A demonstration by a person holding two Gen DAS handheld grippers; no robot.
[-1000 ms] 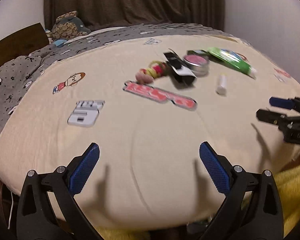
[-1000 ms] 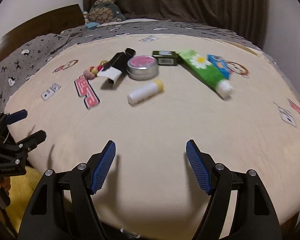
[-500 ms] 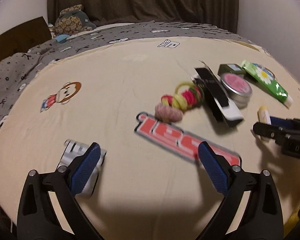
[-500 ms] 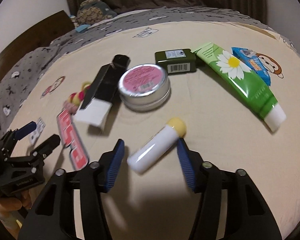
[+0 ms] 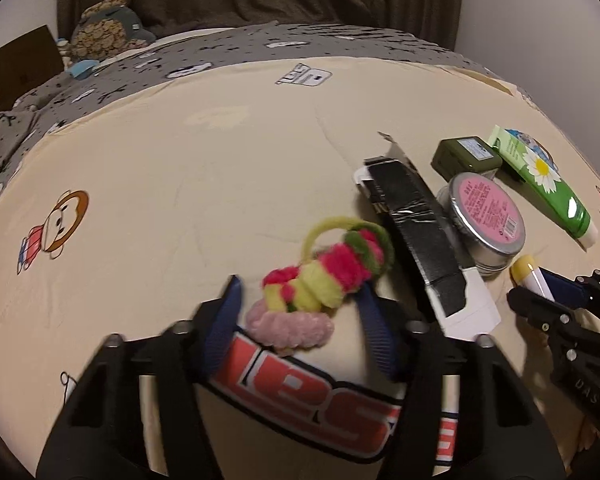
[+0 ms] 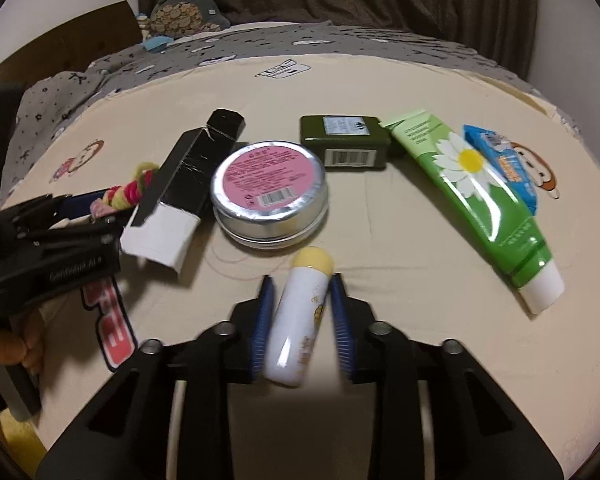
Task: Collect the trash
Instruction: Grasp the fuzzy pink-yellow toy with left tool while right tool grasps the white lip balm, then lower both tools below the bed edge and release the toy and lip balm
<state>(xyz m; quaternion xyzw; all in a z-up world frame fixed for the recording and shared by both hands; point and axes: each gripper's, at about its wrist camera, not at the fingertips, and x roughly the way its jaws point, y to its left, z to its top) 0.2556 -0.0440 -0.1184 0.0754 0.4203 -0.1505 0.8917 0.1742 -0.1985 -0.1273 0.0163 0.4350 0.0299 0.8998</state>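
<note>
Several items lie on a cream blanket. A fuzzy pink, yellow and green hair tie (image 5: 320,280) lies between the fingers of my left gripper (image 5: 300,292), which stands partly closed around it without pressing it. A white stick with a yellow cap (image 6: 300,312) lies between the blue pads of my right gripper (image 6: 300,292); the pads are close on both sides of it. The stick's cap (image 5: 523,267) and my right gripper (image 5: 548,300) also show in the left wrist view. My left gripper (image 6: 88,208) shows at the left of the right wrist view.
A torn black and white carton (image 6: 184,184), a round tin with a pink label (image 6: 270,192), a dark green box (image 6: 346,146), a green daisy tube (image 6: 484,200) and a blue packet (image 6: 504,164) lie beyond. A stuffed toy (image 6: 184,14) sits far back.
Both grippers moved forward and narrowed. The left now brackets the hair tie. The right pads closed in around the white stick.
</note>
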